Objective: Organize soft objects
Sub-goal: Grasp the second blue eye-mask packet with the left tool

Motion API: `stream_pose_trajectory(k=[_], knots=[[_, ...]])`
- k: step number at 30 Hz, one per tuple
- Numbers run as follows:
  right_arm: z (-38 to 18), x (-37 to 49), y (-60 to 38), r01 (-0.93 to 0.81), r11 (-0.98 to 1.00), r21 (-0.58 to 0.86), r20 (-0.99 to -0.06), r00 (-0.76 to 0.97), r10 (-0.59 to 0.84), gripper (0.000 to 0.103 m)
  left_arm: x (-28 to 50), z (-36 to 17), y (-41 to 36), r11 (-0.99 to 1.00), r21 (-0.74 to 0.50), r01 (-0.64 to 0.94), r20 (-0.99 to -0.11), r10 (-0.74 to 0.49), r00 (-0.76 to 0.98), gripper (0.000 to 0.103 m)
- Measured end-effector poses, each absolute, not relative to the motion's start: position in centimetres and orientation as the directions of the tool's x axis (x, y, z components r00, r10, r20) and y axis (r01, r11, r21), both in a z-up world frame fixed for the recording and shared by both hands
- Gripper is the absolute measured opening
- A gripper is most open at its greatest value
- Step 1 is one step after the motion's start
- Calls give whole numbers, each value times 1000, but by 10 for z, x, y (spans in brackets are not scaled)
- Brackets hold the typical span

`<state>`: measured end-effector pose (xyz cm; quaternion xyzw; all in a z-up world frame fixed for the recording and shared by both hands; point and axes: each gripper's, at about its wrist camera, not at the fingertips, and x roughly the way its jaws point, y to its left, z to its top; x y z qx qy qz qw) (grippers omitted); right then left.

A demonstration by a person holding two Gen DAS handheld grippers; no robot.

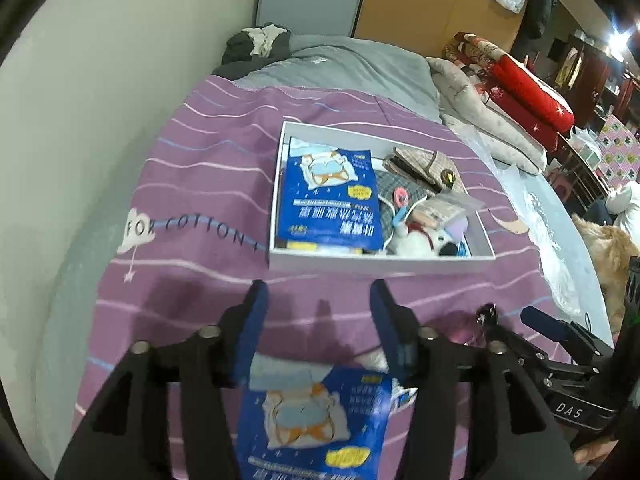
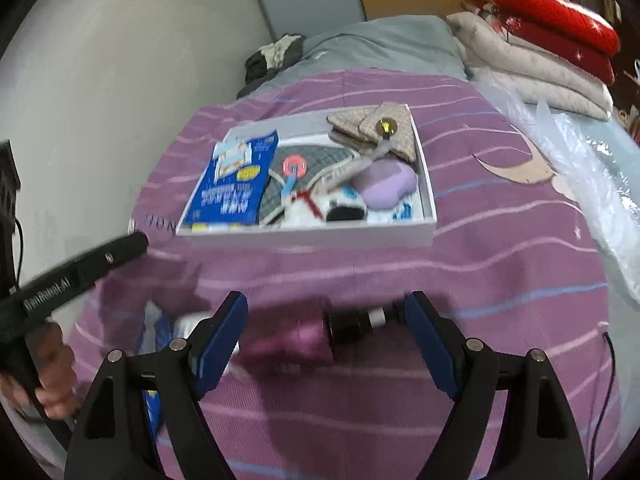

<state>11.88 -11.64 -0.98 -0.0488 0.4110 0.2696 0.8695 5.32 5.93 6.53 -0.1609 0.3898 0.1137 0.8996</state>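
Spread across the bed: a purple cotton bedspread with pale pink and blue stripes point(image 1: 208, 168). Resting on it, a shallow white rectangular cardboard box point(image 1: 380, 266), open at the top. Filling the box's left side, a flat blue foil packet printed with a sleeping cartoon animal point(image 1: 328, 200). Toward the far right corner, a beige checked fabric purse with a brass clasp point(image 1: 424, 164). Beneath these, a grey plaid cloth point(image 2: 312, 164) with a pink ring-shaped toy point(image 2: 295, 167) on top. Near the front wall, a small white plush toy with a red ribbon point(image 2: 316, 206), and just beside it a lilac rounded soft pouch point(image 2: 384, 184).

Hovering over the bedspread short of the box, the left gripper point(image 1: 318, 292), blue-padded fingers spread wide, holding nothing. Lying below and between its arms, a second blue foil packet of the same cartoon print point(image 1: 316, 416), flat on the bedspread.

Also wide apart and empty, the right gripper point(image 2: 324, 308). Just ahead of its fingertips, on the bedspread, a blurred pink cylindrical object with a black and white end point(image 2: 320, 336); touching the pads or not, cannot tell.

At the head of the bed, a grey pillow point(image 1: 352, 68); to the right, folded beige and red quilts point(image 2: 552, 44) in a stack.
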Motion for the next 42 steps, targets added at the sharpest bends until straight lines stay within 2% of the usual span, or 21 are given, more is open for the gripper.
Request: stream_pose_trajectory(k=[9, 12, 14, 17, 20, 23, 26, 27, 29, 31, 32, 37, 42], knots=[[-45, 80, -126, -587, 798, 138, -766, 448, 462, 82, 16, 46, 61, 933, -192, -304, -762, 53, 645, 57], [-65, 79, -132, -560, 814, 156, -798, 415, 438, 82, 6, 39, 65, 931, -215, -294, -770, 24, 638, 57], [-70, 82, -141, -528, 827, 192, -788, 419, 450, 82, 1, 34, 69, 921, -247, -302, -769, 4, 639, 57], [-71, 84, -147, -498, 837, 227, -787, 413, 459, 82, -5, 25, 73, 902, -319, -291, -764, -63, 642, 62], [-74, 84, -144, -495, 846, 200, -804, 410, 430, 83, -7, 20, 69, 899, -352, -259, -762, -115, 637, 69], [-77, 85, -136, -513, 838, 185, -819, 391, 419, 95, -6, 18, 61, 914, -334, -230, -768, -122, 629, 72], [-77, 79, -130, -528, 836, 147, -819, 408, 402, 97, -7, 14, 65, 907, -347, -239, -770, -130, 625, 72], [-74, 76, -130, -534, 833, 145, -813, 416, 408, 95, -7, 13, 67, 903, -353, -245, -771, -133, 622, 72], [-65, 70, -134, -546, 820, 171, -781, 432, 451, 80, -9, 10, 73, 898, -360, -252, -779, -141, 611, 71], [-53, 64, -137, -568, 783, 252, -734, 415, 537, 55, -12, 10, 80, 891, -373, -257, -783, -154, 602, 71], [-50, 62, -136, -575, 767, 285, -720, 400, 567, 51, -13, 10, 84, 885, -381, -268, -786, -157, 598, 71], [-33, 48, -105, -649, 677, 347, -694, 308, 651, 50, -21, 9, 104, 856, -416, -305, -800, -186, 571, 53], [-39, 51, -70, -629, 626, 461, -699, 177, 693, 50, -21, 1, 105, 870, -373, -323, -834, -162, 528, 39]])
